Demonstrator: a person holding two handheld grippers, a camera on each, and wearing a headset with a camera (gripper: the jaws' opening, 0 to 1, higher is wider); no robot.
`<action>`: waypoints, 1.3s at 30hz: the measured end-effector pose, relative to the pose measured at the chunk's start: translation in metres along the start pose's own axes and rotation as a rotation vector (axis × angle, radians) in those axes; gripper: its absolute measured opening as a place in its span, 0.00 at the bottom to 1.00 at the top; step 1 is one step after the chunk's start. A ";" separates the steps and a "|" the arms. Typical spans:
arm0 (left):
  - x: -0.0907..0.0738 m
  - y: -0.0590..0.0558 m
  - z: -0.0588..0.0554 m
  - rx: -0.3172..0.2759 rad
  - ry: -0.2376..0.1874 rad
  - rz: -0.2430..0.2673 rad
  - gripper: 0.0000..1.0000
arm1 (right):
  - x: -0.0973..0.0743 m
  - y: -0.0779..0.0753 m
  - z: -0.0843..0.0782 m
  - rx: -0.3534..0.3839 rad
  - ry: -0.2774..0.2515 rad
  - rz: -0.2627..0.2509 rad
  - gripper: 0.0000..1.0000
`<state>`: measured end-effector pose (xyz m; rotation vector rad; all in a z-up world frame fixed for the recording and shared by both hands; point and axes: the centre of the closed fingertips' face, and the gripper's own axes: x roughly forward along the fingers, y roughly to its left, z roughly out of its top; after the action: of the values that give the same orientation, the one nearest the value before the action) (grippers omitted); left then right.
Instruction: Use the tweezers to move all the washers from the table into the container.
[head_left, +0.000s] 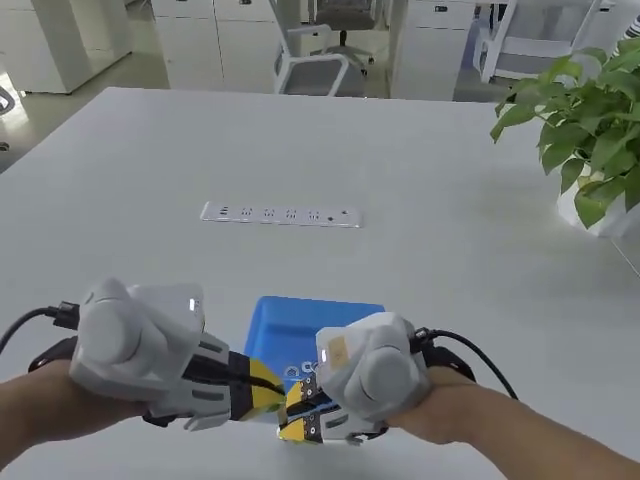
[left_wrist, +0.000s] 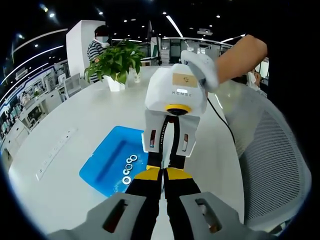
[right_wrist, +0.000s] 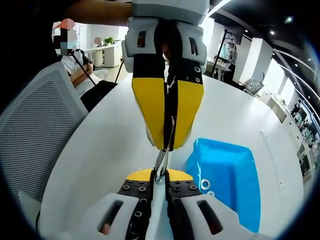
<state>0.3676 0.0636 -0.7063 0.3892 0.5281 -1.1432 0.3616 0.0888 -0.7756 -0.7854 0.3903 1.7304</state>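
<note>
Nose to nose above the near edge of the desk (head_left: 400, 180), the right claw (right_wrist: 161, 181) is clenched on the tweezers (right_wrist: 165, 157) and the left claw (right_wrist: 169, 142) pinches their other end. The washers (left_wrist: 129, 167) lie in the blue container (left_wrist: 107, 162) (just beside both claws, at that near edge).

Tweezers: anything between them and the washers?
Nothing on the table does. The tweezers are clamped in both the right claw and the left claw, which covers their far end; washers lie beside, on the blue tray.
</note>
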 end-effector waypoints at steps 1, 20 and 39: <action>0.001 -0.001 0.001 -0.001 -0.001 0.000 0.05 | 0.000 0.000 0.000 0.008 -0.001 -0.001 0.09; 0.001 -0.005 0.001 0.023 0.026 -0.014 0.06 | -0.002 0.003 0.002 0.045 -0.018 -0.002 0.08; -0.019 -0.008 0.011 -0.038 -0.058 0.018 0.36 | -0.018 0.002 0.018 0.022 -0.028 -0.022 0.08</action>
<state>0.3560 0.0686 -0.6866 0.3261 0.4940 -1.1227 0.3567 0.0864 -0.7503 -0.7461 0.3793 1.7126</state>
